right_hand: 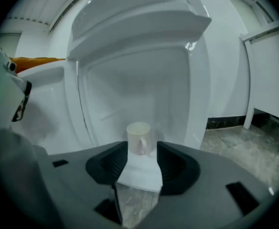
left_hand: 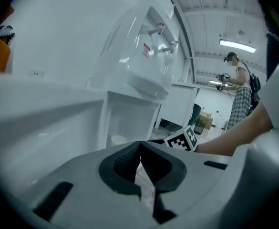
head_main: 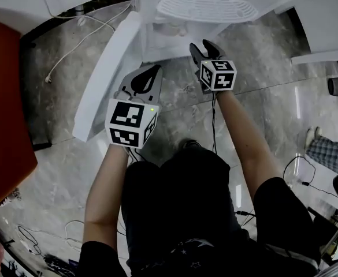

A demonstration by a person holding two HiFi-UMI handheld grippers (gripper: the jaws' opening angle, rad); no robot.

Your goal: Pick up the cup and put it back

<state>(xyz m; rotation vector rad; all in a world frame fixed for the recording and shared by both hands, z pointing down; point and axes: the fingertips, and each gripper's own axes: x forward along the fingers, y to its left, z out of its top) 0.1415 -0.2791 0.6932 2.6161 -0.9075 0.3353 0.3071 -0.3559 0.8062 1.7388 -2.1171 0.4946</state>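
Grey marble floor (head_main: 261, 97), white dispenser niche (right_hand: 129, 94), cream handled mug (right_hand: 139, 136) clear of its walls, right gripper (right_hand: 141, 149) fingers spread before it, left gripper (left_hand: 140, 147) fingers pressed together

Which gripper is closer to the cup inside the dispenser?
Right. The right gripper faces the cup head-on, short of it; the left gripper sits farther back, off to the side.

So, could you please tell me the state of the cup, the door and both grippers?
cup: upright in the lower compartment of the dispenser, not gripped.
door: swung open.
left gripper: shut, nothing held.
right gripper: open, aimed at the cup, not touching it.
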